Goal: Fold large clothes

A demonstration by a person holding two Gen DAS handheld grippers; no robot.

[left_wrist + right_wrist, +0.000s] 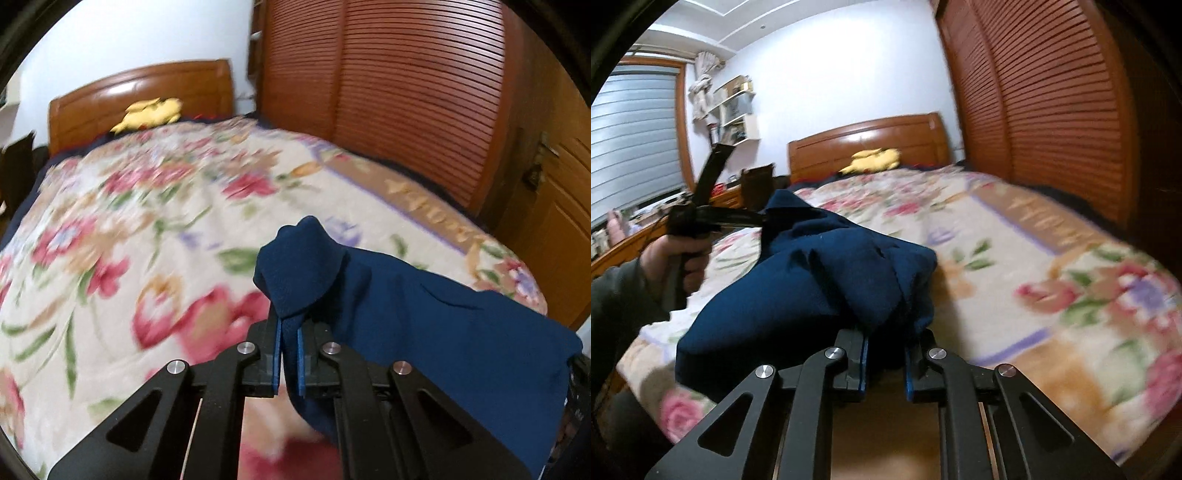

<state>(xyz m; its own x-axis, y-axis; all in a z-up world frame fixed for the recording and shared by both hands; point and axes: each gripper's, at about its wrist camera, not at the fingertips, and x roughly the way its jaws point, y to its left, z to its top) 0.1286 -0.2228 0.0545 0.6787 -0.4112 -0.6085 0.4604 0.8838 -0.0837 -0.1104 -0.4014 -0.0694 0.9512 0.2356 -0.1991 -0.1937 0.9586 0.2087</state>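
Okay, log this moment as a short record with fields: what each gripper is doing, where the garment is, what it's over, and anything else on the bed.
left gripper: shut on the navy garment, pinching a bunched corner
right gripper: shut on the navy garment, cloth gathered between its fingers
navy garment: lifted and slung between both grippers, above the bed's near end
bed cover: floral blanket, spread over the bed
yellow item: lying at the wooden headboard
image quality: motion blur, fine detail unclear

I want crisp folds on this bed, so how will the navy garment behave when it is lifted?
Probably floppy: the navy garment sags in soft bunches between the left tool and right tool. It looks fairly thick, so perhaps moderately heavy. The plush floral blanket may drag on it.
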